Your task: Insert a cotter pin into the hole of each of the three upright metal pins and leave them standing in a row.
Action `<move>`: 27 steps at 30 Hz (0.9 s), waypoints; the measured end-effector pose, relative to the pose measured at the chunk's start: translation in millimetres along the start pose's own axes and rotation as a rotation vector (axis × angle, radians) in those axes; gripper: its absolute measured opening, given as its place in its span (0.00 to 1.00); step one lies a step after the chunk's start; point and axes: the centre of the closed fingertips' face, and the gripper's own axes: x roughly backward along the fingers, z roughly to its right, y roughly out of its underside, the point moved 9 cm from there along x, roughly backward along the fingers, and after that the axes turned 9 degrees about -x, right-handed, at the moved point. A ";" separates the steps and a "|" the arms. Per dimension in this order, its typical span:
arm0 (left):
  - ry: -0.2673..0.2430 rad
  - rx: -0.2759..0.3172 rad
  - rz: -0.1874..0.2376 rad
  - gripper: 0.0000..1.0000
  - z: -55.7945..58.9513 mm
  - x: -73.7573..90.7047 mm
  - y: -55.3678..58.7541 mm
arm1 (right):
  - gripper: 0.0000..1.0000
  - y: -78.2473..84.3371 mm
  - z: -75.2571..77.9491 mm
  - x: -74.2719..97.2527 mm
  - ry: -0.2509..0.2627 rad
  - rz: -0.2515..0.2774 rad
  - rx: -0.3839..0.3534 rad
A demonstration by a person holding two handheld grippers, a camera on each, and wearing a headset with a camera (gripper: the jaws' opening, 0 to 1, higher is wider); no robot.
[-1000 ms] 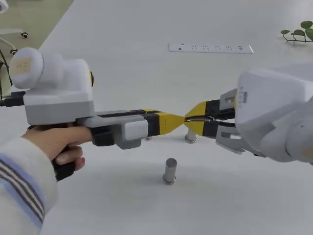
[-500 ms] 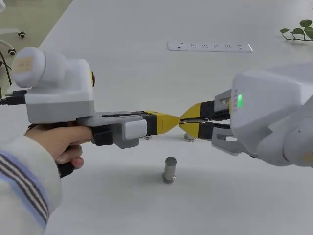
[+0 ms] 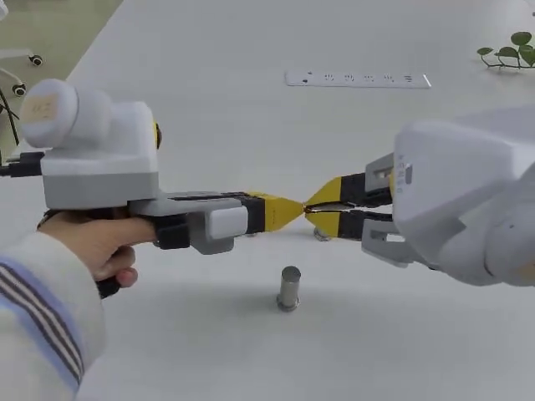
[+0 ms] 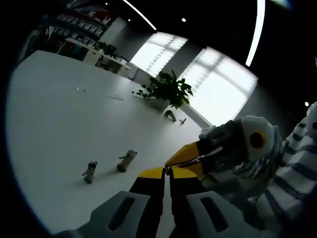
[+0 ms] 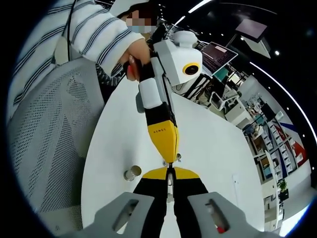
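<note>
The cotter pin [image 3: 328, 209] appeared as a thin dark sliver pinched between the yellow fingers [image 3: 336, 194] of the right gripper [image 3: 311, 209], held in the air above the bench [image 3: 209, 109]. The left gripper [image 3: 297, 210], gripped by a hand [image 3: 92, 242], pointed straight at it, so that the two sets of fingertips met tip to tip. The left fingers were pressed together with hardly a slit between them; whether they also nipped the cotter pin could not be told. One metal pin [image 3: 289, 289] stood upright alone on the bench, nearer the person than the fingertips. A second metal pin [image 3: 322, 236] showed just under the fingertips, mostly hidden. A power strip [image 3: 358, 80] lay well beyond, with plant leaves [image 3: 508, 52] at the far right edge.
</note>
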 end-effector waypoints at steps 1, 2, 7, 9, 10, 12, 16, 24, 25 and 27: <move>0.003 -0.011 -0.016 0.00 0.3 0.0 0.9 | 0.00 -0.1 -1.4 -0.4 -0.002 -0.002 0.006; 0.004 -0.018 -0.029 0.00 0.7 -0.1 1.6 | 0.00 -0.3 -2.3 -0.6 -0.003 -0.003 0.011; 0.010 -0.032 -0.053 0.00 2.7 -1.0 3.1 | 0.00 -0.9 -3.7 -1.2 -0.001 -0.005 0.019; 0.003 -0.055 -0.051 0.00 3.8 -1.3 3.3 | 0.00 -0.4 -3.6 -1.1 -0.006 -0.005 0.014; 0.002 -0.054 -0.050 0.00 3.9 -1.3 3.3 | 0.00 0.0 -3.6 -0.9 -0.006 -0.005 0.011; 0.005 -0.049 -0.049 0.00 4.3 -1.4 3.8 | 0.00 0.5 -4.0 -0.5 -0.009 -0.005 0.009; 0.020 0.026 -0.009 0.00 3.7 -1.6 4.1 | 0.00 0.6 -4.4 1.5 -0.001 -0.001 -0.001; 0.018 0.093 0.006 0.06 2.6 -3.3 8.6 | 0.00 2.1 -4.5 4.0 0.002 -0.001 -0.023; 0.018 0.096 0.004 0.06 2.7 -3.3 8.8 | 0.00 2.1 -4.8 4.0 -0.001 -0.001 -0.023; 0.018 0.097 0.006 0.05 2.0 -3.9 8.6 | 0.00 2.3 -4.9 4.3 -0.003 0.000 -0.026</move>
